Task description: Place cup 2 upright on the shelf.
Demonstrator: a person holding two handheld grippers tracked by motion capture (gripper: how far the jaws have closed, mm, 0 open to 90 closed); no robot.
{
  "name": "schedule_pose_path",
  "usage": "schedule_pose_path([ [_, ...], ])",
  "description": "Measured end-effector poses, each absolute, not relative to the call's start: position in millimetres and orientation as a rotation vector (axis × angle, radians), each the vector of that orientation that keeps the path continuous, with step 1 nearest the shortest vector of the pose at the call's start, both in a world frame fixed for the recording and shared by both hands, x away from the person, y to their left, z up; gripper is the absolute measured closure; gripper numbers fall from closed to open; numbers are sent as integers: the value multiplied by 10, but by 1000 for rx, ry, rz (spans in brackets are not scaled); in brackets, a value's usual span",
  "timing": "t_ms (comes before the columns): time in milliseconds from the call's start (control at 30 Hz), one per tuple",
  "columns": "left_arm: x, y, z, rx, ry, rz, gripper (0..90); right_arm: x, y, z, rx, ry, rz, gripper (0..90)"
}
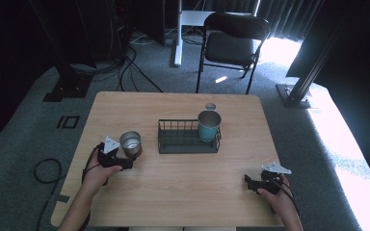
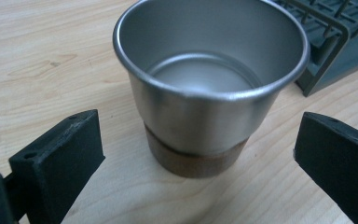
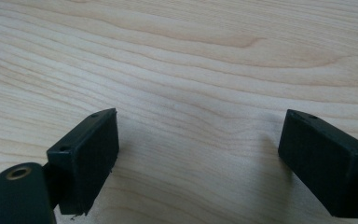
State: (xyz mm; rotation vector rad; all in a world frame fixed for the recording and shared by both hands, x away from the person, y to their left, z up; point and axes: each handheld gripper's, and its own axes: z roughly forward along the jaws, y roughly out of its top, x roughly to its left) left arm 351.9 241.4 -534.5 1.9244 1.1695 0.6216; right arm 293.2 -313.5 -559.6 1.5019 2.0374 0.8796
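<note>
A steel cup with a brown base [image 1: 131, 144] [image 2: 209, 84] stands upright and empty on the wooden table [image 1: 183, 192], left of centre. My left gripper [image 1: 125, 161] [image 2: 200, 158] is open right behind it, one jaw on each side of the cup's base and neither touching it. A teal cup [image 1: 209, 126] stands upright in the right end of a dark wire rack [image 1: 173, 143] at the table's middle. My right gripper [image 1: 251, 183] [image 3: 198, 161] is open low over bare wood near the front right, with nothing between its jaws.
A small round metal lid [image 1: 210, 106] lies on the table behind the rack. The rack's corner [image 2: 335, 42] sits close to the steel cup's right. A black folding chair [image 1: 231, 43] stands beyond the table's far edge. Cables run over the floor at left.
</note>
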Motion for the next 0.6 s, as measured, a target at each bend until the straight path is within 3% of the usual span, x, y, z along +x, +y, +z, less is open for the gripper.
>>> schedule_pose_path([
  [600,3670,2328,-5356,1886,1154,635,19,2932,-3135,-5596,1502,2037,880,117],
])
